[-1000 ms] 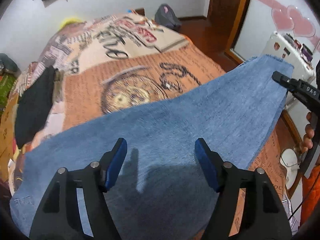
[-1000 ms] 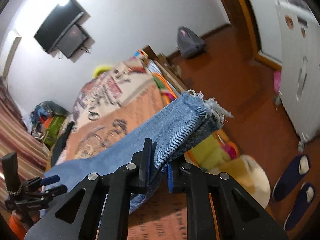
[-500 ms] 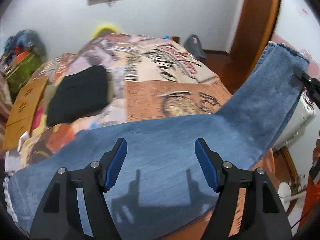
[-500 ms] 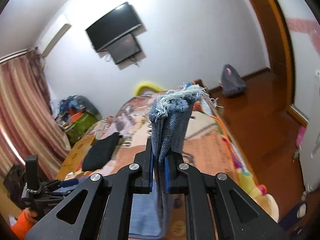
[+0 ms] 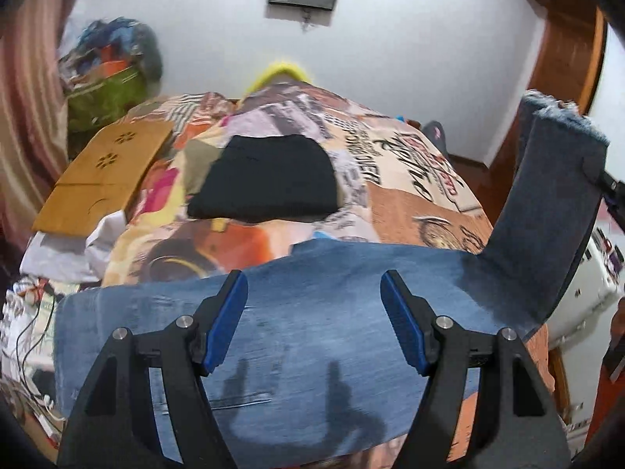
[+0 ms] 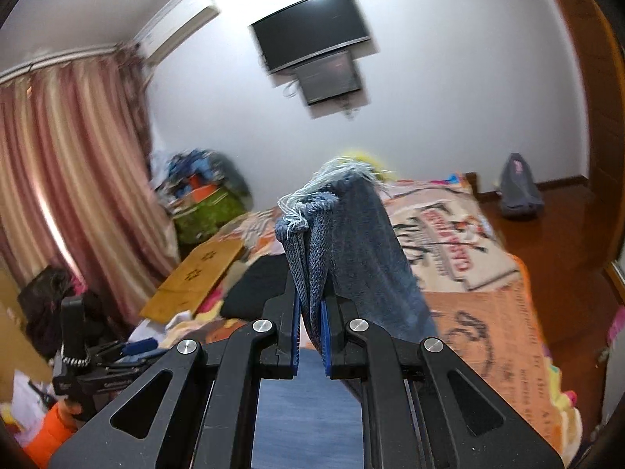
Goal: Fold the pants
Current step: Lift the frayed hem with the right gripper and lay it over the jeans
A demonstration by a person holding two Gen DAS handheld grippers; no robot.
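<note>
Blue denim pants [image 5: 312, 312] lie across the near edge of the bed. Their leg end [image 5: 554, 203] rises up at the right, frayed hem on top. My right gripper [image 6: 311, 305] is shut on that frayed hem [image 6: 312, 226], and the doubled cloth hangs down behind its fingers. My left gripper [image 5: 314, 305] hovers open just above the flat part of the pants, nothing between its blue pads [image 5: 226, 320]. The left gripper also shows low at the left in the right wrist view [image 6: 117, 355], held by a hand in an orange sleeve.
A folded black garment [image 5: 269, 179] lies on the patterned bedspread [image 5: 390, 179] beyond the pants. A cardboard sheet [image 5: 105, 179] rests at the bed's left side, with a clothes pile [image 5: 109, 78] behind. White appliance [image 5: 593, 273] stands at the right.
The right gripper has lifted the hem high and swung it over the bed. The left gripper has moved left along the pants, bringing the black garment and cardboard into view.
</note>
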